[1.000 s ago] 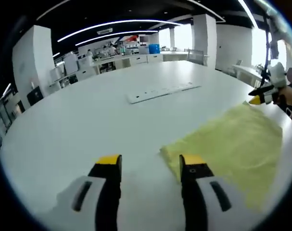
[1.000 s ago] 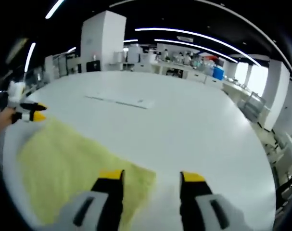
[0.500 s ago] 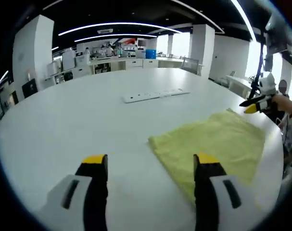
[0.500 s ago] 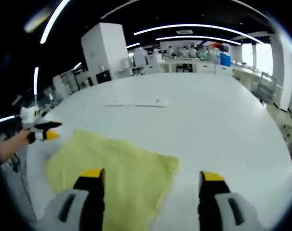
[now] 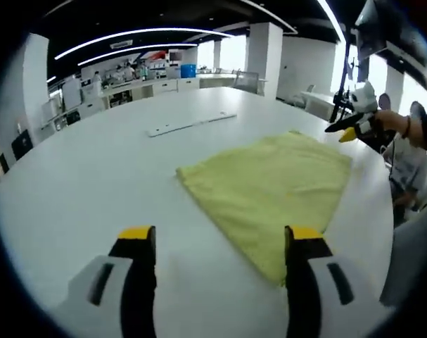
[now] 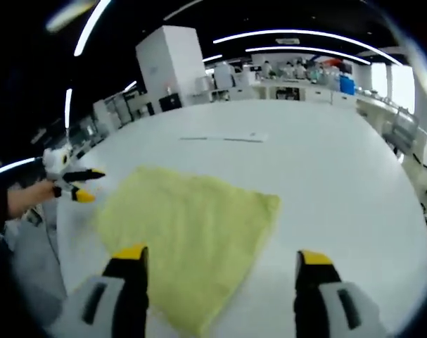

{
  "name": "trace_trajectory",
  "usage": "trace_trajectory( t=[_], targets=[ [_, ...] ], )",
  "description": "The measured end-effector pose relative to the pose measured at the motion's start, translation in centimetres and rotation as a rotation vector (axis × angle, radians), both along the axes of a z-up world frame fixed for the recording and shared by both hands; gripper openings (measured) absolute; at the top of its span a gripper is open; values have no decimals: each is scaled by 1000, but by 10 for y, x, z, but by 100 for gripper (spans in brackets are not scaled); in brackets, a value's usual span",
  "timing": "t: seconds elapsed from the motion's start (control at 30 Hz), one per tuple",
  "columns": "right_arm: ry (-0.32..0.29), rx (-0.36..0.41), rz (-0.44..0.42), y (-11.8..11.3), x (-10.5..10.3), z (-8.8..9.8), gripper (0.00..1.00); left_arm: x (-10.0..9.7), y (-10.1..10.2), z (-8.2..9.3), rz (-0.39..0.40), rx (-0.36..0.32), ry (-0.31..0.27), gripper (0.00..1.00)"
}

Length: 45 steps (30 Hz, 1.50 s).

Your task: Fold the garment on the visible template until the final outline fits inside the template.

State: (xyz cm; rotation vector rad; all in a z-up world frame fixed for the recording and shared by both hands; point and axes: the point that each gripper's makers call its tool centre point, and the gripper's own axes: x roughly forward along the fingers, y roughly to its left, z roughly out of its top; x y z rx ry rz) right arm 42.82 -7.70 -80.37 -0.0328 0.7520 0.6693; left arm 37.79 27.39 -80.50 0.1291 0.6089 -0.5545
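The yellow cloth [image 5: 269, 186] lies flat on the white surface [image 5: 93, 176], its long side running from one gripper toward the other, and the left gripper [image 5: 217, 243] and right gripper [image 6: 220, 264] are both wide open, holding nothing.

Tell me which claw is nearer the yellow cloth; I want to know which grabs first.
Right, narrowly. The right claw hangs over the yellow cloth, whose near corner runs down between its jaws; the left claw sits just off a side corner.
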Motion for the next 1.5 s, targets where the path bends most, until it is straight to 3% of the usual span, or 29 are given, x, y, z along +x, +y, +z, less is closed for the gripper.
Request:
trace_trajectory(
  t=[0.13,0.43,0.57,0.97,1.1,1.17,1.4,1.5],
  targets=[
    [17,1,5,-4,-15,0,84,-16,-6,-2,-5,-11,16,66],
    [30,8,8,-8,-39,-4,75,-37,-15,-6,-29,-44,29,46],
    [42,26,19,-5,-49,-6,66,-44,-18,-9,-39,-64,46,35],
    [83,-12,43,-12,-72,-23,41,-56,-20,-17,-43,-78,83,26],
    [107,-13,54,-13,-82,-27,27,-59,-26,-18,-50,-100,98,17],
    [110,-26,65,-13,-83,-31,21,-60,-28,-21,-51,-107,108,12],
    [87,-53,67,-16,-82,-32,3,-58,-23,-25,-45,-100,102,11],
    [87,-57,68,-19,-81,-33,0,-59,-24,-26,-44,-102,113,8]
  ],
)
